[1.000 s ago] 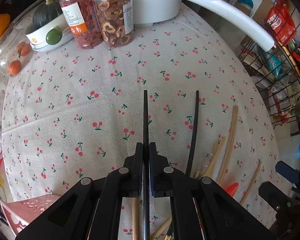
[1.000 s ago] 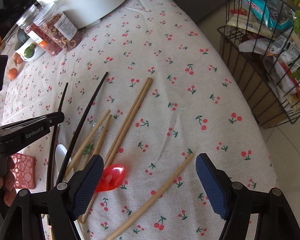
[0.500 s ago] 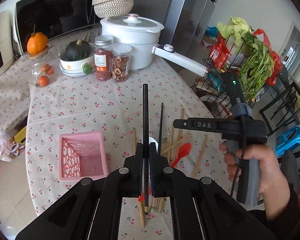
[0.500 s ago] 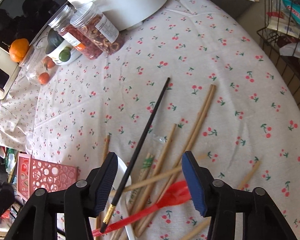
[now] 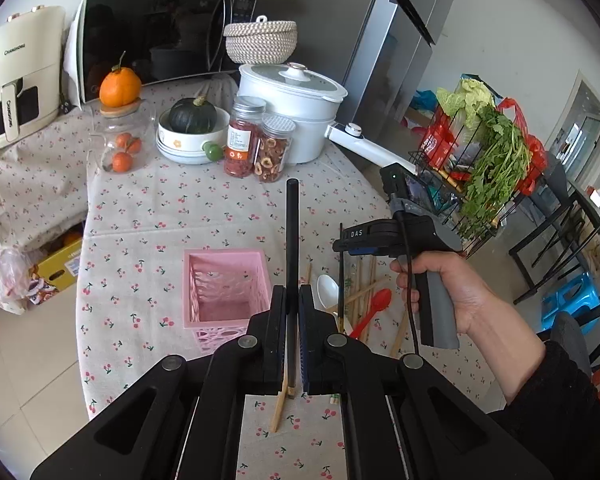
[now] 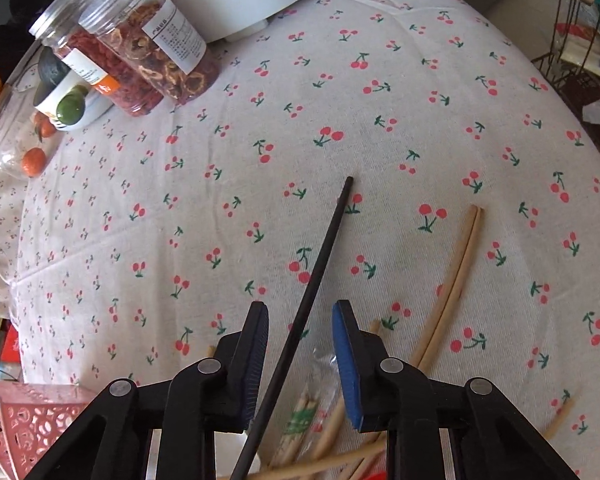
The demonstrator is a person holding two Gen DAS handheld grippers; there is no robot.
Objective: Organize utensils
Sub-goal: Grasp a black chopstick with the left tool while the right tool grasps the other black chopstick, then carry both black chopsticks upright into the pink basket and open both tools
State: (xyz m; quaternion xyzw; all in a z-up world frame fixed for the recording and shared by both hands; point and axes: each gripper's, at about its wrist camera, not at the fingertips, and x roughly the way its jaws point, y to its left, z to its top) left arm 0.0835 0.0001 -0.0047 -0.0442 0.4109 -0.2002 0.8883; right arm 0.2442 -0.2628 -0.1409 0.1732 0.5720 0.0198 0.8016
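Observation:
My left gripper [image 5: 293,300] is shut on a black chopstick [image 5: 291,240] and holds it high above the table, just right of the pink perforated basket [image 5: 204,276]. My right gripper [image 6: 300,322] is open, low over the utensil pile, its jaws on either side of a second black chopstick [image 6: 320,264] lying on the cloth. It also shows in the left wrist view [image 5: 342,246]. Several wooden chopsticks [image 6: 452,284], a red spoon [image 5: 374,308] and a white spoon [image 5: 327,289] lie around it.
Two jars [image 5: 256,142], a white pot with a long handle [image 5: 296,108], a bowl with a squash [image 5: 192,128] and a glass jar of oranges [image 5: 122,140] stand at the table's back. A wire rack with greens [image 5: 480,160] stands right of the table.
My left gripper has risen and pulled back with the black chopstick. My right gripper has moved down over the second black chopstick and its jaws have narrowed around it.

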